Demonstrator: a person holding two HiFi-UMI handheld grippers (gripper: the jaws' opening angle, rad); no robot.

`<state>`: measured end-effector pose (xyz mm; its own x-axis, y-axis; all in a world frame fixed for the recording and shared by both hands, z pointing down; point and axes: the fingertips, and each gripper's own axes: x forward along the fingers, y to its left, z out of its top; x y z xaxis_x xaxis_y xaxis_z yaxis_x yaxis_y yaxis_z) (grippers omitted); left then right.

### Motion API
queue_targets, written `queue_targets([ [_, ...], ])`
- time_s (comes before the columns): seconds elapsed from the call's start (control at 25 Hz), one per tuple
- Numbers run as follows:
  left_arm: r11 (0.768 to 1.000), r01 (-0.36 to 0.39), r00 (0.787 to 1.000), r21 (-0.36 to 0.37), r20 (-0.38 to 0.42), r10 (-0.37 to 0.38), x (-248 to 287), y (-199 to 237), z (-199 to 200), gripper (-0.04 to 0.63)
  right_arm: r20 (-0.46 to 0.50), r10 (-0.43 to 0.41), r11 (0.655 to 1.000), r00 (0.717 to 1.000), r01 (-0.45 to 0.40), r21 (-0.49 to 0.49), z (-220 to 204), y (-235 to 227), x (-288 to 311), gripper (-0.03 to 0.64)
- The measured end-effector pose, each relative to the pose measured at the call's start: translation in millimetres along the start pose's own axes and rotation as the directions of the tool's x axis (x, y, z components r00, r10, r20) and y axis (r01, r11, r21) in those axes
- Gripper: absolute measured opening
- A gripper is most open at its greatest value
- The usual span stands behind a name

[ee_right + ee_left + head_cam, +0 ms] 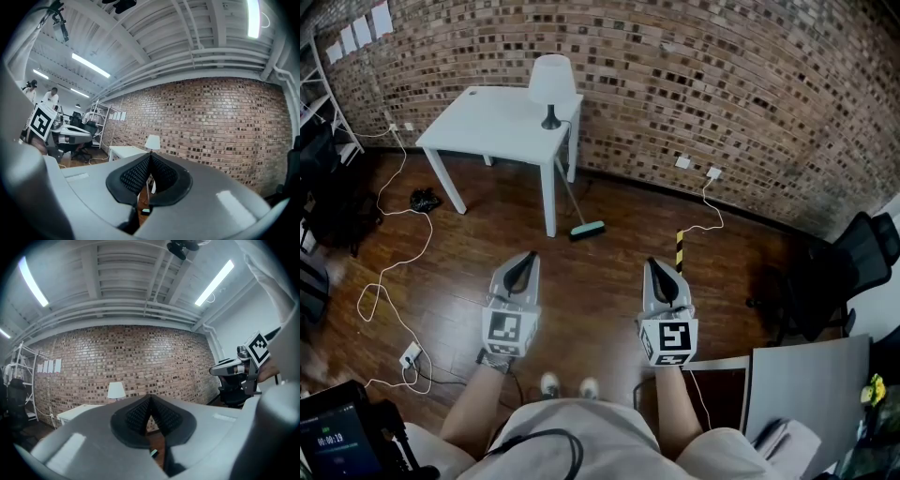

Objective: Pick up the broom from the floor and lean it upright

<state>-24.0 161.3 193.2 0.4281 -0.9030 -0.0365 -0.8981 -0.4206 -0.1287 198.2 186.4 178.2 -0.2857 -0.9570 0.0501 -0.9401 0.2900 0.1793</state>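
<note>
- My right gripper (pixel 150 156) has its jaws pressed together, with nothing between them.
- Past the tips, a white lamp (pixel 152 142) stands on a white table (pixel 123 151) by the brick wall (pixel 211 117).
- Below the jaws, the teal broom head (pixel 144 211) peeks through.

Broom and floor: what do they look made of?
Broom: teal head looks plastic, by its even bright colour; thin pale handle, metal or plastic, too small to tell. Floor: dark brown wood or wood-look planks, semi-gloss, showing board seams and sheen.

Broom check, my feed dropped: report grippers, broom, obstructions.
Left gripper and right gripper shut, empty. Broom leans against white table, head on floor. Nothing lies between grippers and broom.
</note>
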Motion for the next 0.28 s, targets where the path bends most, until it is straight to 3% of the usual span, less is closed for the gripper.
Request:
queue_targets([
  [0.28, 1.000, 0.006, 1.000, -0.002, 0.004, -0.006, -3.6, -1.3, -2.7, 0.002, -0.001, -0.005, 1.000, 1.000, 0.005, 0.005, -4.5, 0.7, -3.9, 0.011],
])
